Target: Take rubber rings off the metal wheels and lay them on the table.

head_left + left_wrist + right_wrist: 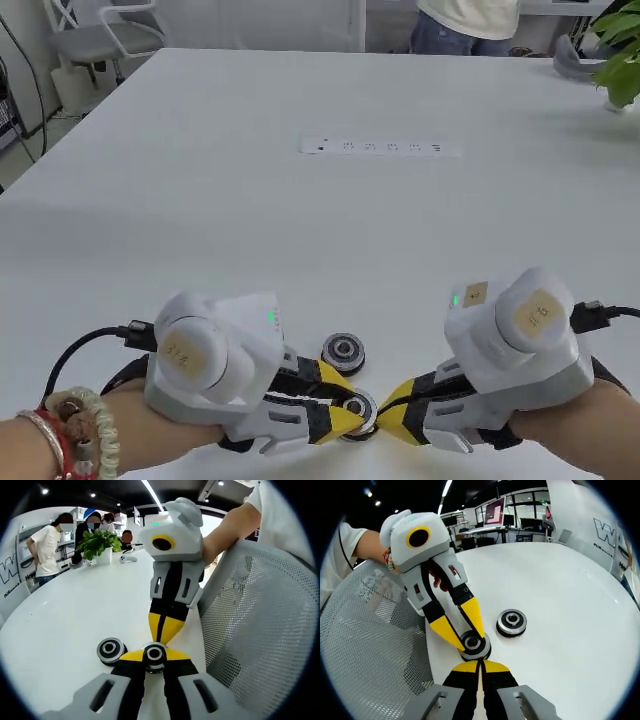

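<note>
Wheel (358, 408) lies flat, bore up; your left hand-held gripper (342, 410) pinches it, right hand-held gripper (385, 408) pressed together at its rim; second wheel (343, 351) beside.

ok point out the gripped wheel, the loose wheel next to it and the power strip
gripped wheel (357, 410), head view, on its centre between the yellow jaw tips
loose wheel (343, 351), head view, on its centre
power strip (380, 148), head view, on the middle of its top face
</note>
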Tool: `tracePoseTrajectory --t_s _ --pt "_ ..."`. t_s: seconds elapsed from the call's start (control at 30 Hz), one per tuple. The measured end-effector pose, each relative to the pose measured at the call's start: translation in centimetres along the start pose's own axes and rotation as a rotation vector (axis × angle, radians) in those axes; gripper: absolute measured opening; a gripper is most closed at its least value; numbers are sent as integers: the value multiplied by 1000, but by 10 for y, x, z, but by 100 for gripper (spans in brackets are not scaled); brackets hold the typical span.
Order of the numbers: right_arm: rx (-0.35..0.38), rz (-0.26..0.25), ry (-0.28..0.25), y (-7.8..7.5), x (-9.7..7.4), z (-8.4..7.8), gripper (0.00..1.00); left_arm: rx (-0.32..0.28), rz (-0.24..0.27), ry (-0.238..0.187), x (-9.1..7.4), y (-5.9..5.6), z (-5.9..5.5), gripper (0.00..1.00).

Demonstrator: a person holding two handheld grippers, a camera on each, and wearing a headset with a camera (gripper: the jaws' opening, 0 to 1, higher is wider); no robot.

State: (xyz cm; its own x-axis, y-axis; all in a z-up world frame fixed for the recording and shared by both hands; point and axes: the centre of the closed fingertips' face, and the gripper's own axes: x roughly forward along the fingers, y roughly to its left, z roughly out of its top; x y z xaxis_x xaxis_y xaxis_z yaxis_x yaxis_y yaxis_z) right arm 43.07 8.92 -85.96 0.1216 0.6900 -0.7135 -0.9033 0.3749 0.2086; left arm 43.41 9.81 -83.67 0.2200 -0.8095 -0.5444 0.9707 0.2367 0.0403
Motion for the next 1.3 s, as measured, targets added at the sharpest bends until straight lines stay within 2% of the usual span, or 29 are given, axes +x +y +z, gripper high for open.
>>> tracePoseTrajectory --t_s 0.17,0.4,0.6,0.67,1.2,1.3 --pt "172 29 -34 -3 -4 2 0 2 0 -2 0 0 0 8" --pt "241 40 -40 -4 -2 0 0 1 -1 -4 1 0 0 8" --pt "353 59 -50 -4 -5 0 0 -1 -2 -7 1 -1 0 8" --pt "377 73 -69 -4 -7 2 0 0 -4 -5 1 -1 0 8" --pt "408 75 -86 -3 -8 4 0 6 -3 -14 0 -1 -1 8" --pt "436 90 -94 -1 -9 6 0 7 -3 -14 0 -1 -1 8"
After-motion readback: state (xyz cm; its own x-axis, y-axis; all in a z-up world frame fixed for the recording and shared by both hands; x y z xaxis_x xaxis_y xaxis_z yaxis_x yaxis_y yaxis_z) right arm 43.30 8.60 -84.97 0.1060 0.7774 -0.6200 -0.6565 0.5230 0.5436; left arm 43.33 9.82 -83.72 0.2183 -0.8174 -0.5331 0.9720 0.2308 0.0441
